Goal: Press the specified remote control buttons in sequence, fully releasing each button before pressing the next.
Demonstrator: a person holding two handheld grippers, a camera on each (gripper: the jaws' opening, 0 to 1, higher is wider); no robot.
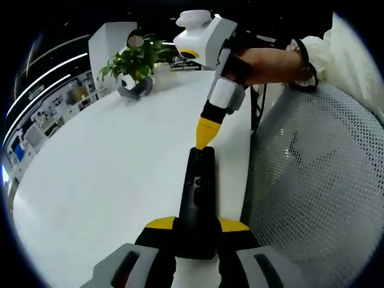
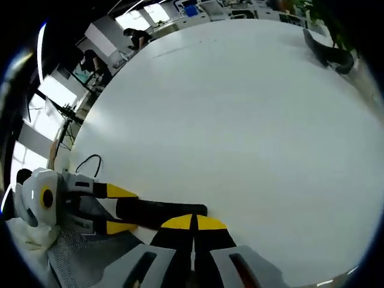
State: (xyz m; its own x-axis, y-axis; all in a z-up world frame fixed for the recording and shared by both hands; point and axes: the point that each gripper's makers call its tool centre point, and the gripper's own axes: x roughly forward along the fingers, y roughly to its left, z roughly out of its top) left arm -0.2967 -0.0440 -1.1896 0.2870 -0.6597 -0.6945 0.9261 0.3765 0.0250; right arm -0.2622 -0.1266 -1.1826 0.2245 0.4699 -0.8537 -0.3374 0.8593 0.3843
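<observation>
Left gripper clamps the remote steady on the table; right gripper, jaws together, presses its far end.

No legible text, label, brand, number or sign found in either view. Checked the black remote: buttons visible as small dark shapes, markings too small and dim to read. Checked the white table: plain surface, no print. Checked the shelves at the far side of the left gripper view: coloured items present, blurred, no lettering readable. Checked the screens and desks at the far edge of the right gripper view: bright patches only, nothing readable.
</observation>
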